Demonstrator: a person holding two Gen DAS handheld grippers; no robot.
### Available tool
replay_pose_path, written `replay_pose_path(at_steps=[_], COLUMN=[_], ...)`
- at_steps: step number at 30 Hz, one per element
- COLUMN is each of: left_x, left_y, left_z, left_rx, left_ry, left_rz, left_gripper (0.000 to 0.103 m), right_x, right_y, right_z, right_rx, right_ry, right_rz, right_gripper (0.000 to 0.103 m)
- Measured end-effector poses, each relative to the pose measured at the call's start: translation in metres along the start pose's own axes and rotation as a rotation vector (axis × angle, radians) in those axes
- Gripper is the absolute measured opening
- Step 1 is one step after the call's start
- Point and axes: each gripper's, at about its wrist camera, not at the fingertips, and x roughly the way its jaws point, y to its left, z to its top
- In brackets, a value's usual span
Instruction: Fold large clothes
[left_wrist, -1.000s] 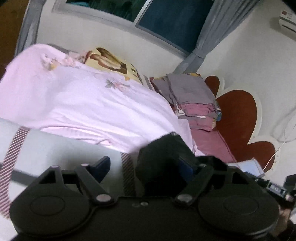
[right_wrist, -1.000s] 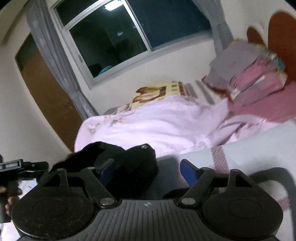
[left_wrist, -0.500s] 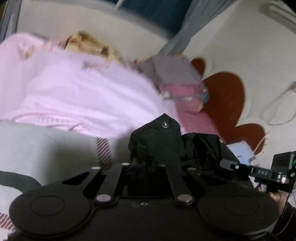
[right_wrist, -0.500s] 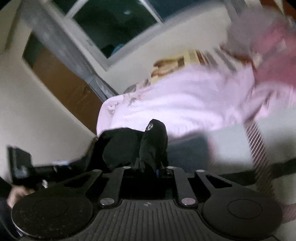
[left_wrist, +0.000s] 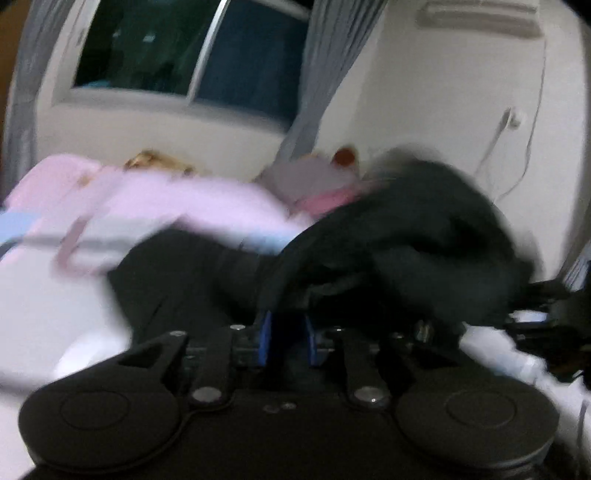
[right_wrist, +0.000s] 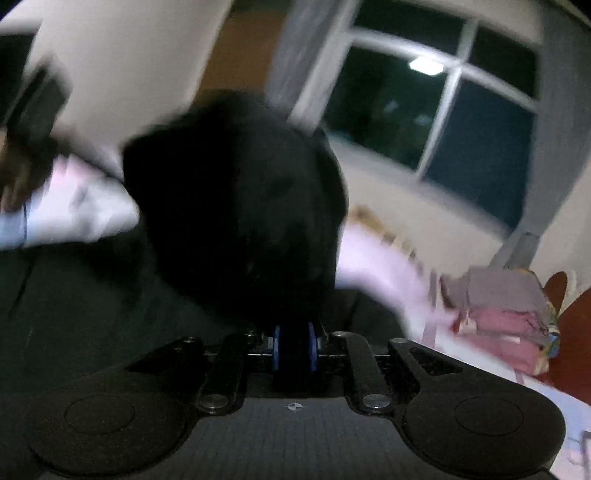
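On the bed (left_wrist: 44, 295), both your grippers now have black cloth between their blue pads, where a second ago they stood wide with the cloth only near them. The left gripper (left_wrist: 287, 339) has closed and then eased a little; its pads still pinch a fold of the black garment (left_wrist: 406, 236). The right gripper (right_wrist: 294, 343) is nearly shut on another part of the same garment. Both views are now blurred and the garment stands bunched high in front of each camera, so I judge that you are carrying a fold across the bed, not yet laying it flat.

For room: the pink blanket (left_wrist: 177, 199) lies just behind the garment, and the stack of folded clothes (right_wrist: 506, 302) sits near the headboard (right_wrist: 576, 332) on your right side. Where the garment's free edges lie I cannot tell.
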Motion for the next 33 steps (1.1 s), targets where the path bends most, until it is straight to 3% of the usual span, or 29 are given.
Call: replay_pose_path(at_steps=[3, 4, 6, 8, 12, 14, 16, 18, 23, 25, 27, 28, 29, 30, 32, 33], left_x=[-0.031, -0.038, -0.041, -0.034, -0.004, 0.022, 0.043, 0.060, 0.087, 0.088, 0.077, 0.065, 0.055, 0.050, 0.059, 0.069], left_y=[0.016, 0.017, 0.012, 0.000, -0.033, -0.043, -0.051, -0.050, -0.042, -0.040, -0.032, -0.028, -0.025, -0.022, -0.011, -0.008], left_z=[-0.009, -0.005, 0.009, 0.023, 0.027, 0.018, 0.002, -0.015, -0.039, -0.034, -0.017, -0.008, 0.002, 0.014, 0.041, 0.053], left_rx=[-0.088, -0.100, -0.119, -0.111, -0.078, -0.045, 0.018, 0.047, 0.060, 0.048, 0.011, 0.005, 0.011, 0.006, -0.029, -0.036], left_ry=[-0.015, -0.033, -0.051, -0.045, 0.018, 0.097, 0.145, 0.163, 0.180, 0.209, 0.231, 0.197, 0.141, 0.101, 0.053, 0.045], left_rz=[0.040, 0.050, 0.053, 0.053, -0.004, -0.011, 0.042, 0.104, 0.147, 0.139, 0.099, 0.098, 0.108, 0.126, 0.145, 0.149], left_gripper=[0.017, 0.018, 0.030, 0.030, 0.031, 0.029, 0.030, 0.028, 0.026, 0.025, 0.025, 0.026, 0.036, 0.042, 0.043, 0.043], right_x=[-0.028, -0.031, -0.031, -0.026, 0.000, 0.019, 0.056, 0.082, 0.106, 0.108, 0.099, 0.083, 0.074, 0.073, 0.090, 0.101], right_y=[-0.001, -0.005, -0.015, -0.023, -0.020, -0.010, 0.000, 0.013, 0.036, 0.036, 0.021, 0.007, -0.007, -0.021, -0.045, -0.052], right_z=[-0.014, -0.010, 0.007, 0.032, 0.073, 0.079, 0.070, 0.051, 0.027, 0.028, 0.041, 0.038, 0.043, 0.050, 0.068, 0.077], right_rx=[0.110, 0.149, 0.235, 0.308, 0.417, 0.455, 0.421, 0.392, 0.322, 0.268, 0.296, 0.336, 0.374, 0.409, 0.455, 0.462], right_ry=[0.021, 0.013, -0.001, -0.016, 0.000, 0.043, 0.145, 0.222, 0.183, 0.216, 0.229, 0.190, 0.144, 0.118, 0.132, 0.132], right_rz=[-0.020, -0.052, -0.092, -0.113, -0.038, 0.048, 0.063, 0.024, -0.034, -0.012, 0.014, 0.003, -0.016, -0.028, -0.080, -0.085], right_gripper=[0.013, 0.013, 0.013, 0.013, 0.013, 0.013, 0.013, 0.013, 0.012, 0.013, 0.013, 0.013, 0.013, 0.017, 0.057, 0.058])
